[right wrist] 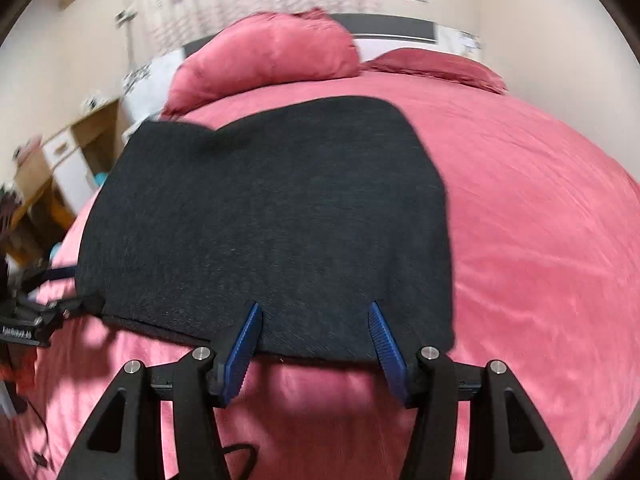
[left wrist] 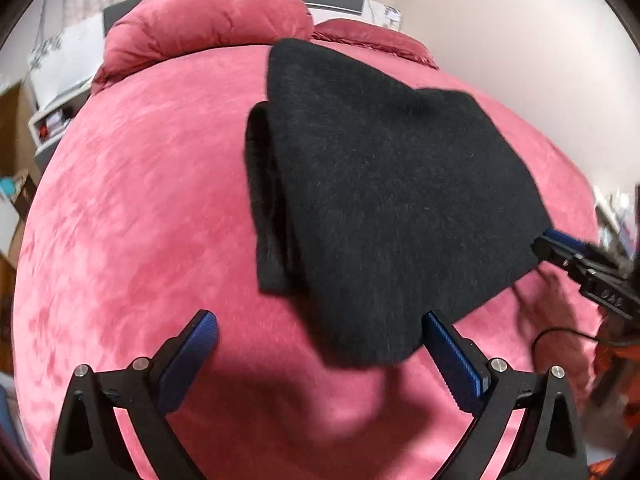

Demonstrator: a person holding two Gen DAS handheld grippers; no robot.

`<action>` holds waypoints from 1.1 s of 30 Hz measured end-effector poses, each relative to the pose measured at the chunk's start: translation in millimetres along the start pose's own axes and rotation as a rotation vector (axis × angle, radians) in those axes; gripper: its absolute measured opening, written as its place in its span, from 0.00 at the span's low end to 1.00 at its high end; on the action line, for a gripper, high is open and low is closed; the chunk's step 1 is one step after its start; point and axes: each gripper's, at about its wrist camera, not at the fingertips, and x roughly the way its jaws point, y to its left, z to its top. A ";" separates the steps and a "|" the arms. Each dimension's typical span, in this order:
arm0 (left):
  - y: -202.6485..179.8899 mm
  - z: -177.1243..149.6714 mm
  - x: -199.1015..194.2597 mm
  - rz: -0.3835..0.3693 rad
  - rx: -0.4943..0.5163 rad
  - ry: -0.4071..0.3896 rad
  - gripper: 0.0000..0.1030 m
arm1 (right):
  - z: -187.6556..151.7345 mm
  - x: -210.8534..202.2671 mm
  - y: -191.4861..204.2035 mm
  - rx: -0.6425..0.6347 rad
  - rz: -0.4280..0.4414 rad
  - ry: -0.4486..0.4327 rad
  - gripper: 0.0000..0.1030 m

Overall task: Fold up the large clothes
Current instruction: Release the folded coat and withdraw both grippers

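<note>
A black knitted garment (left wrist: 384,184) lies folded in a thick flat stack on the pink bed (left wrist: 140,208), with a folded layer showing along its left side. My left gripper (left wrist: 318,320) stands wide open at the garment's near corner, and its pads do not touch the fabric. In the right wrist view the garment (right wrist: 264,216) spreads out ahead. My right gripper (right wrist: 314,308) hovers half open over its near edge, with fabric visible between the fingers and no pinch on it. Each gripper appears in the other's view: the right gripper (left wrist: 560,248) and the left gripper (right wrist: 60,304).
A rolled pink duvet (right wrist: 268,56) and a flat pink pillow (right wrist: 436,66) lie at the head of the bed under a dark headboard (right wrist: 392,26). A wooden desk (right wrist: 60,160) stands left of the bed. A black cable (right wrist: 240,456) trails near the bed's front edge.
</note>
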 end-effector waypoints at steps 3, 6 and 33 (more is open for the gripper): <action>-2.3 -18.3 -16.8 0.032 0.002 0.014 0.99 | -9.4 -10.7 -0.9 0.067 -0.039 0.003 0.56; -15.5 -34.4 -27.2 0.056 0.024 0.005 0.99 | -28.0 -12.4 -6.6 0.245 -0.019 0.050 0.56; -60.0 -114.2 -83.7 0.215 -0.032 -0.046 1.00 | -78.7 -80.7 86.9 0.138 -0.065 -0.042 0.81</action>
